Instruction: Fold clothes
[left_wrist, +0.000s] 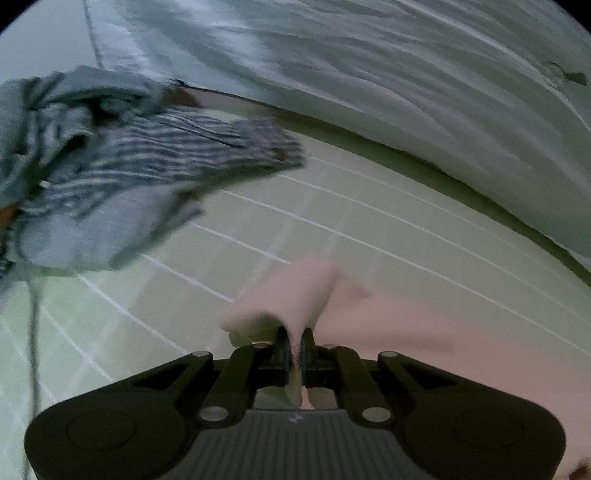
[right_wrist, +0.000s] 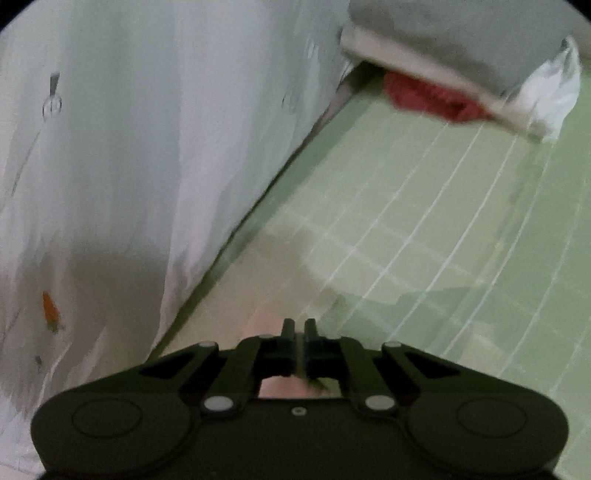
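My left claw (left_wrist: 293, 341) is clamped on a fold of the pink garment (left_wrist: 295, 291), which trails off toward 4 o'clock over the green gridded mat (left_wrist: 369, 229). It looks light, limp and prone to sag, so I'd grip corners or hems. My right claw (right_wrist: 299, 328) sits pressed together; pink shows beneath, but a grip I cannot confirm.
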